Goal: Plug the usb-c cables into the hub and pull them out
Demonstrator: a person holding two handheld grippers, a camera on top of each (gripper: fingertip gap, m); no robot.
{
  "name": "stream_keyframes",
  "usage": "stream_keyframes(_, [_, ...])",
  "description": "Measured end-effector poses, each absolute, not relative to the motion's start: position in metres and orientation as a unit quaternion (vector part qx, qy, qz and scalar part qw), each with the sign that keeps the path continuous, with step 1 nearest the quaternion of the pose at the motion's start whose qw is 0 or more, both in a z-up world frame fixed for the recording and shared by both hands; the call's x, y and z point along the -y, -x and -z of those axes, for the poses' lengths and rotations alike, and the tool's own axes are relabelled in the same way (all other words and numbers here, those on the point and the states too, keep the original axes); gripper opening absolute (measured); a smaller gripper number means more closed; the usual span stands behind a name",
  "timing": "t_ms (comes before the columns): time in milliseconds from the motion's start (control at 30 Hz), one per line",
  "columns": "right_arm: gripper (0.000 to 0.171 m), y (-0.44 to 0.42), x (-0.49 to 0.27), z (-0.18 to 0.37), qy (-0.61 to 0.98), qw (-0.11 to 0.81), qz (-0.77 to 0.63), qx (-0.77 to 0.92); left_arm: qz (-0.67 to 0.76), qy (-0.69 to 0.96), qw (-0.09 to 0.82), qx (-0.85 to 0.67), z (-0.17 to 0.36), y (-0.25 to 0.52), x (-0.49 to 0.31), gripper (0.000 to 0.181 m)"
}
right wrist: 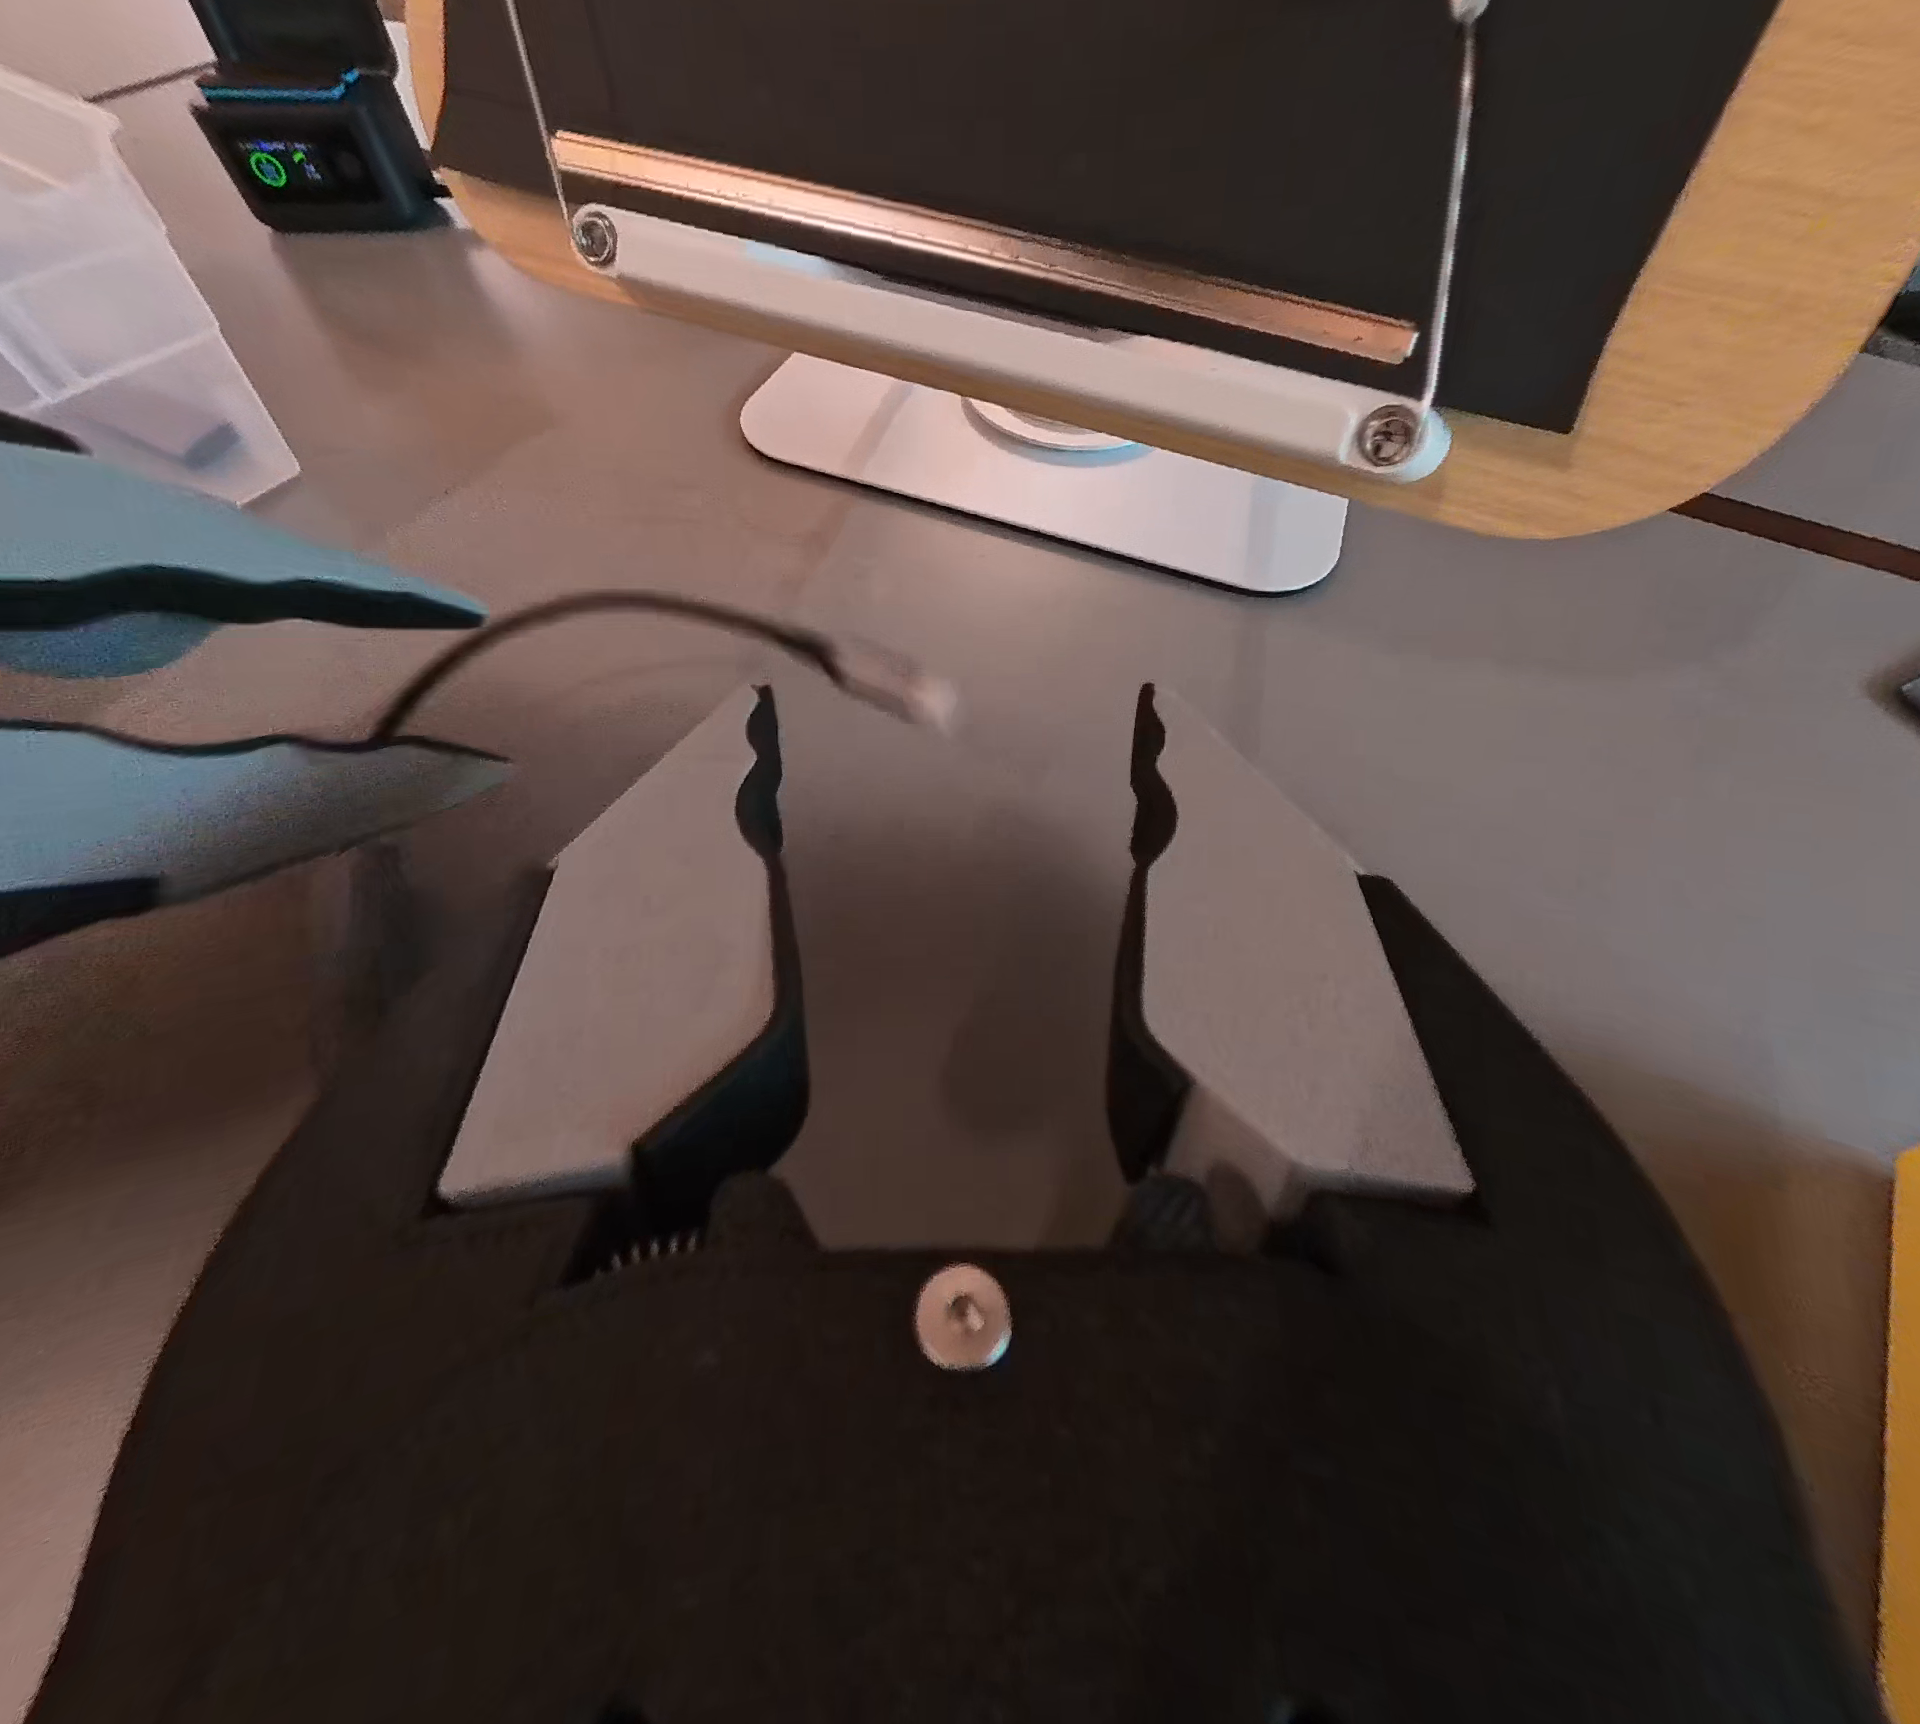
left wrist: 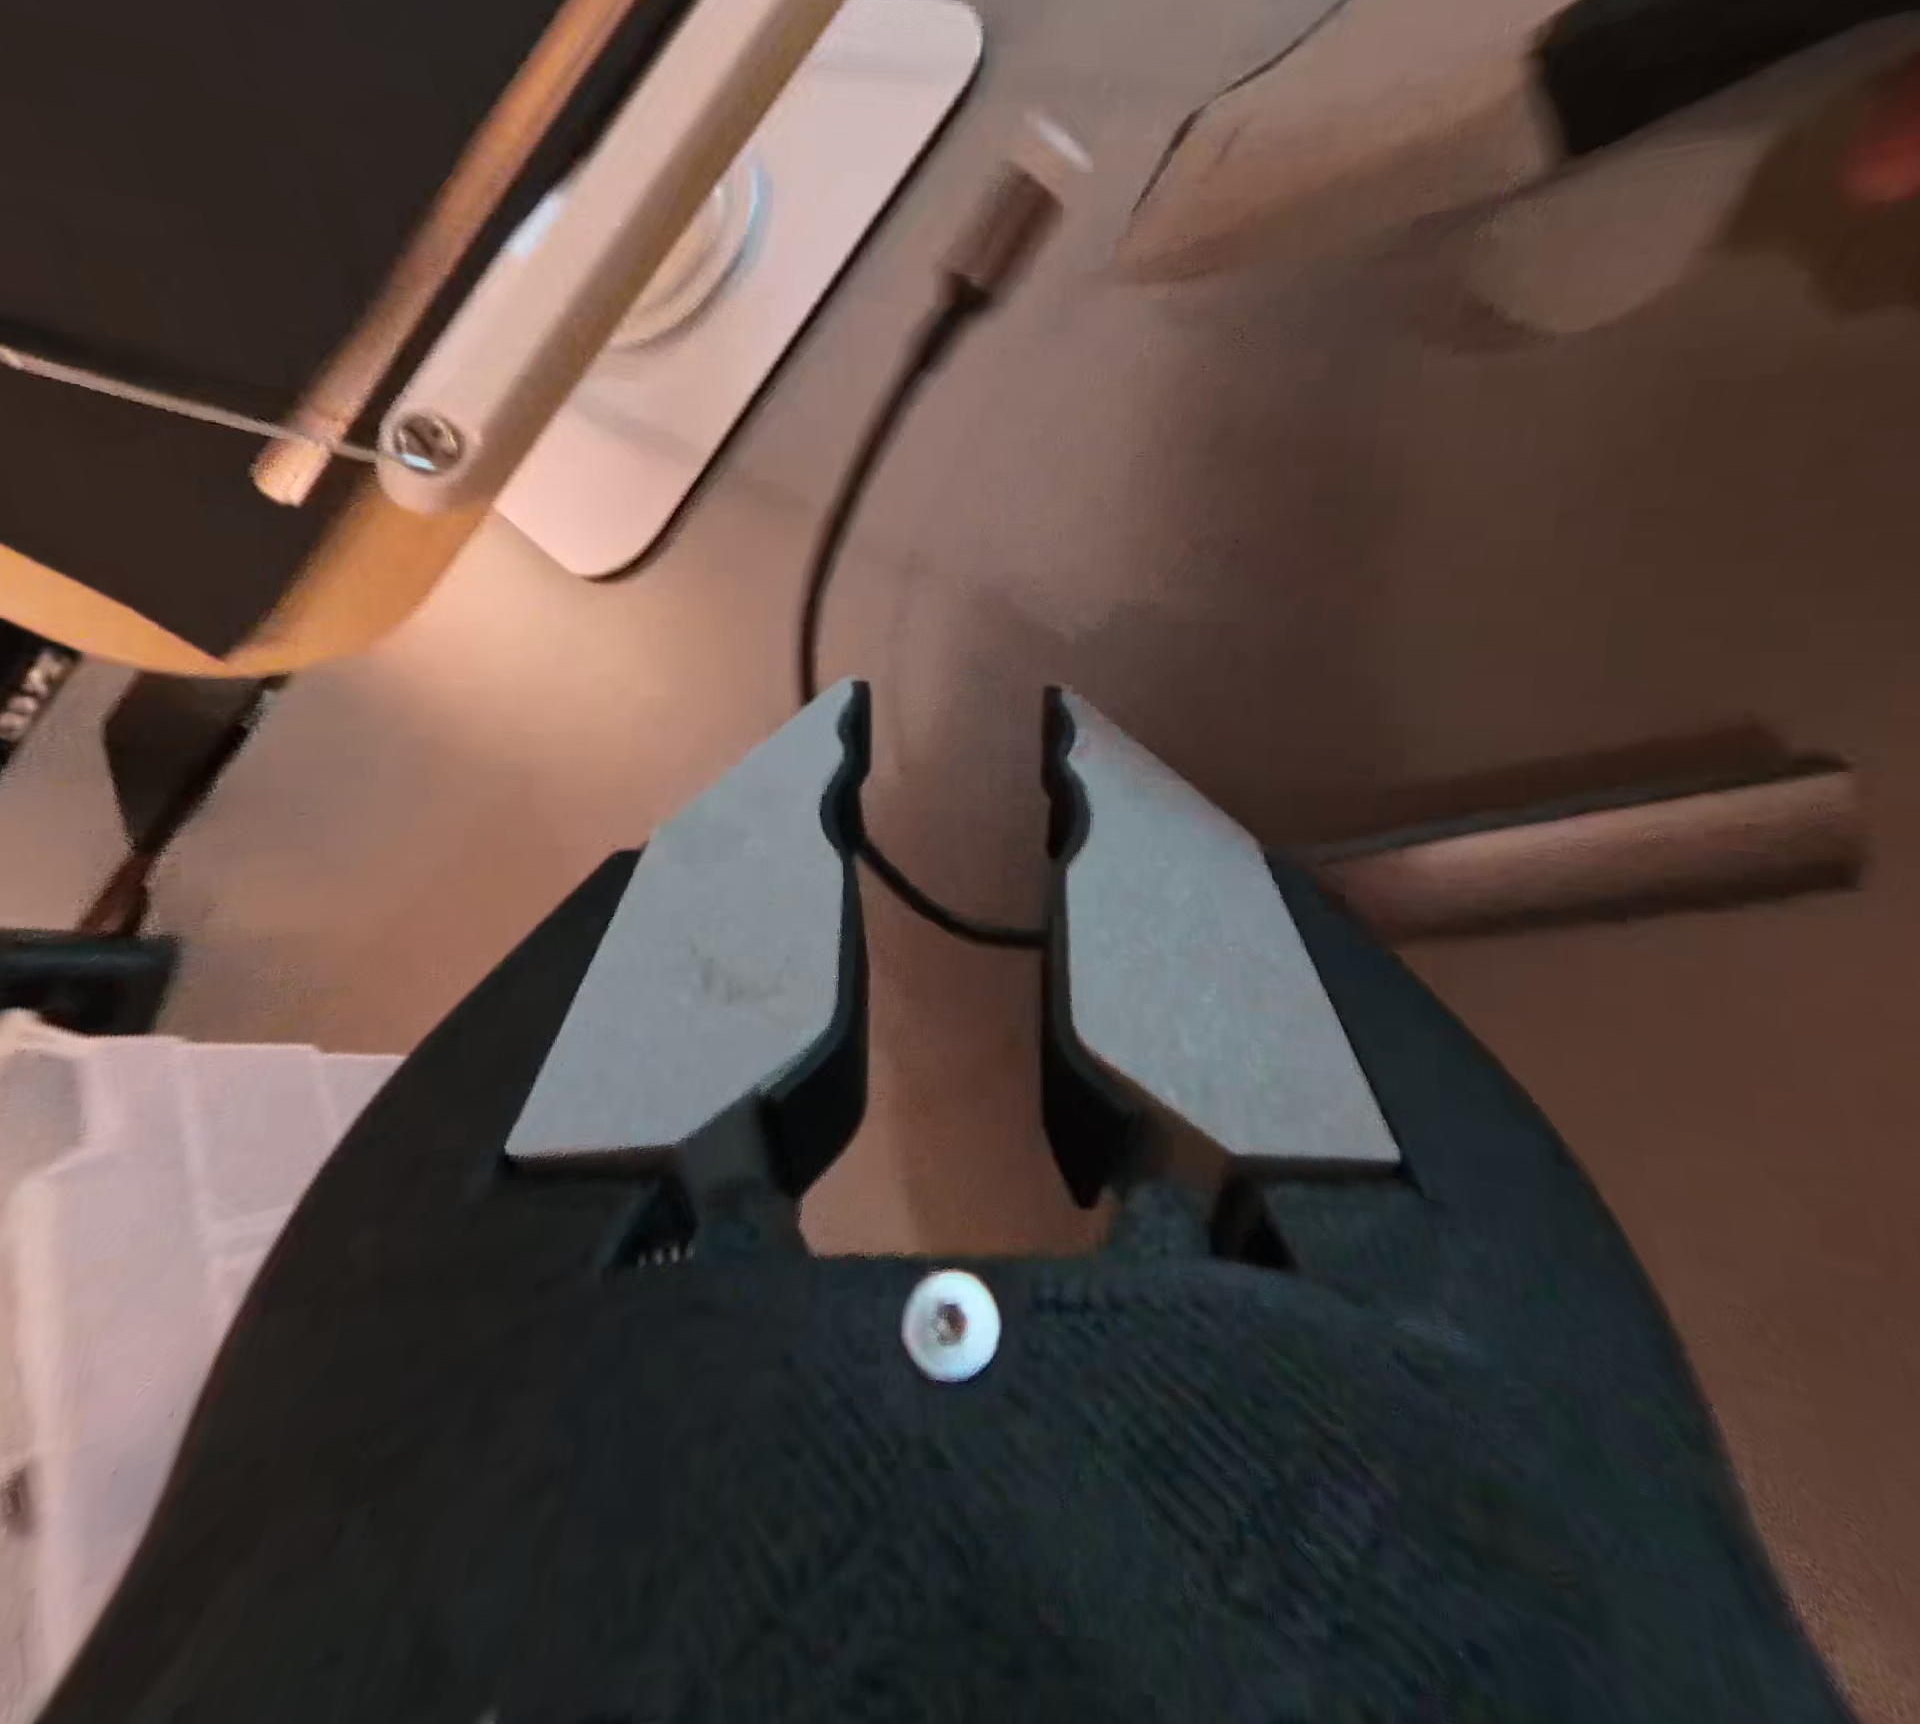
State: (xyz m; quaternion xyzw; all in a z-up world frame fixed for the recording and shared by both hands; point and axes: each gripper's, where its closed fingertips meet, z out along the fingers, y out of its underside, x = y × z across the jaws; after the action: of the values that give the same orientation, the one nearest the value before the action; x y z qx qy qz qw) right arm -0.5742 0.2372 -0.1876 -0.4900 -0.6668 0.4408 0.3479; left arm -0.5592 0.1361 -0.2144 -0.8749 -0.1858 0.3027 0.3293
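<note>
A thin black USB-C cable [left wrist: 831, 531] lies on the tan table, its plug [left wrist: 1003, 220] pointing away toward the white stand base. My left gripper [left wrist: 956, 698] is open. The cable crosses loosely between its fingers without being pinched. In the right wrist view the cable [right wrist: 582, 609] arcs out of the left gripper [right wrist: 488, 687] and its blurred plug [right wrist: 894, 687] hovers just ahead of my right gripper [right wrist: 951, 698], which is open and empty. I cannot make out the hub for certain. A blurred long brown bar [left wrist: 1590, 833] lies to the right of the left gripper.
A wooden board with a dark panel [right wrist: 1039, 12] stands on a white base [right wrist: 1039, 500] just beyond both grippers. A small black device with a lit screen [right wrist: 301, 162] and a clear plastic box [right wrist: 104, 303] stand at the left. A blurred dark bar [left wrist: 1714, 43], likely the right gripper, is at the upper right.
</note>
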Motion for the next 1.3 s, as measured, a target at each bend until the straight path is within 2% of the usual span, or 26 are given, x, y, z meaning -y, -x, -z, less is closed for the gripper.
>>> stream_keyframes(33, [0.065,0.575,-0.237,0.189,0.488,0.351,-0.437,0.669,-0.306,0.867,0.337,0.202,0.222,0.567,-0.136,0.03])
stream_keyframes(133, [0.063,0.576,-0.234,0.193,0.481,0.355,-0.429,0.677,-0.311,0.851,0.346,0.244,0.235,0.583,-0.127,0.028])
stream_keyframes(167, [0.064,0.577,-0.232,0.196,0.479,0.353,-0.427,0.681,-0.321,0.848,0.343,0.245,0.233,0.585,-0.124,0.032])
stream_keyframes(267, [0.063,0.578,-0.226,0.205,0.474,0.342,-0.417,0.696,-0.354,0.83,0.361,0.237,0.222,0.585,-0.115,0.027])
stream_keyframes(633, [0.063,0.576,-0.225,0.208,0.486,0.321,-0.426,0.692,-0.385,0.839,0.329,0.201,0.23,0.581,-0.115,0.026])
stream_keyframes(1200, [0.061,0.572,-0.219,0.21,0.479,0.314,-0.421,0.703,-0.381,0.838,0.331,0.206,0.23,0.581,-0.114,0.026])
stream_keyframes(1300, [0.065,0.57,-0.213,0.21,0.467,0.303,-0.433,0.709,-0.375,0.836,0.338,0.215,0.229,0.583,-0.112,0.026])
